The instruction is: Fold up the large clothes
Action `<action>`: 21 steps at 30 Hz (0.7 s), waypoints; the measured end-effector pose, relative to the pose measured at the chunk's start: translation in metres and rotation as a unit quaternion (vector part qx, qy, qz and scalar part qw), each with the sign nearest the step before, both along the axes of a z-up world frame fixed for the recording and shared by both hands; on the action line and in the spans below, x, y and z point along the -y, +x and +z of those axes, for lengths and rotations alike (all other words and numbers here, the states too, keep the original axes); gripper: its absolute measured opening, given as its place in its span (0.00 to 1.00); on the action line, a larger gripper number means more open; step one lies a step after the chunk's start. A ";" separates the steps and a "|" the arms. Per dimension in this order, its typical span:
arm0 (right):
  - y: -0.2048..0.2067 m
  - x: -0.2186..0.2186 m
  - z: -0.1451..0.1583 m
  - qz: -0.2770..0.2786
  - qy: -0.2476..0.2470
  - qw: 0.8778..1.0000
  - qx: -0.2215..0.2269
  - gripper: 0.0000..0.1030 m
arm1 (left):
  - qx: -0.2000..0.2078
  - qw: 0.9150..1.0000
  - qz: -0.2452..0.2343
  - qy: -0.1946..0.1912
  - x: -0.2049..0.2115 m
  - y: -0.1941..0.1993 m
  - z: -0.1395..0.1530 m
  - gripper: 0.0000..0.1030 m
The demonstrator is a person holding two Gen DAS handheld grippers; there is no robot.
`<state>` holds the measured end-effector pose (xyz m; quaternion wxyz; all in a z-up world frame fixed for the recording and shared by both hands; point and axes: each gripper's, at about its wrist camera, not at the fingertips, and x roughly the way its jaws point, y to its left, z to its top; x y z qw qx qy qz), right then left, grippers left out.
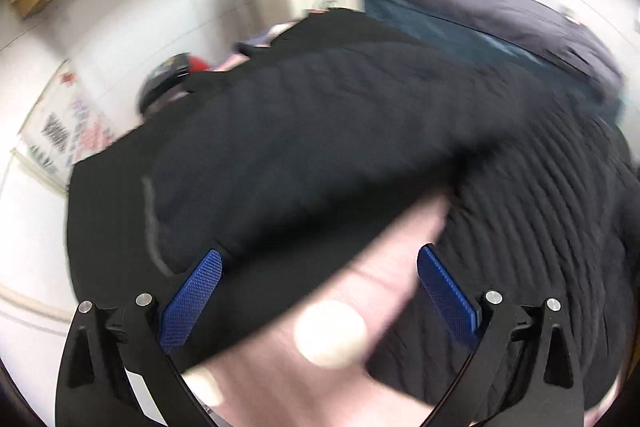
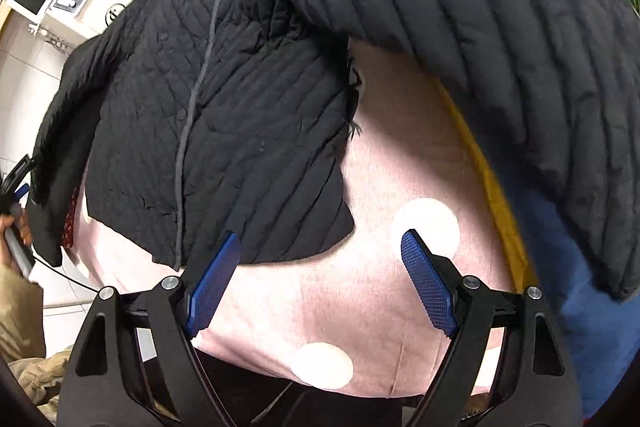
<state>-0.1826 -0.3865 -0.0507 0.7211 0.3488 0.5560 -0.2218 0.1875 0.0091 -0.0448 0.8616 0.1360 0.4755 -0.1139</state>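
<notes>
Mid-fold: the black jacket [image 2: 240, 115] lies half doubled on the pink cover [image 2: 392, 155]. Left gripper [image 1: 320, 295] and right gripper [image 2: 320, 279] both gape empty. Next, I'd judge, the right must seize the jacket's hem at its eleven o'clock.

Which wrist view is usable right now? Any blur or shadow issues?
Left wrist view: heavy motion blur smears the black quilted jacket and pink cover; only the left gripper is sharp. Right wrist view: sharp; jacket casts a shadow on the cover; fisheye bends edges.
</notes>
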 end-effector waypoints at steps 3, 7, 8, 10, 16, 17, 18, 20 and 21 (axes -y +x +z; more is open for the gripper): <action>0.008 -0.002 -0.009 0.014 0.004 1.000 -0.003 0.80 | -0.025 0.998 -0.065 -0.011 0.015 -0.028 -0.013 0.94; 0.018 0.000 -0.025 0.019 0.005 1.000 -0.001 0.80 | -0.072 0.992 -0.107 0.008 0.029 -0.029 -0.056 0.94; 0.021 0.003 -0.033 0.019 0.006 1.000 0.001 0.80 | -0.083 0.991 -0.103 0.014 0.029 -0.028 -0.067 0.94; 0.027 0.008 -0.047 0.015 0.012 1.000 0.000 0.80 | -0.110 0.989 -0.094 0.027 0.028 -0.016 -0.090 0.94; 0.035 0.010 -0.097 -0.029 0.092 0.995 0.021 0.80 | -0.187 0.978 -0.091 0.008 0.033 -0.002 -0.145 0.91; 0.039 0.005 -0.105 -0.025 0.090 0.996 0.009 0.77 | -0.195 0.977 -0.085 -0.005 0.032 0.000 -0.147 0.87; 0.041 0.001 -0.106 -0.020 0.075 0.997 -0.002 0.67 | -0.200 0.977 -0.076 -0.015 0.030 0.001 -0.148 0.82; 0.044 -0.005 -0.102 -0.016 0.067 0.998 0.007 0.43 | -0.208 0.975 -0.076 -0.029 0.031 0.000 -0.145 0.64; 0.045 -0.006 -0.100 -0.018 0.086 0.996 0.024 0.22 | -0.214 0.972 -0.083 -0.041 0.032 -0.003 -0.142 0.44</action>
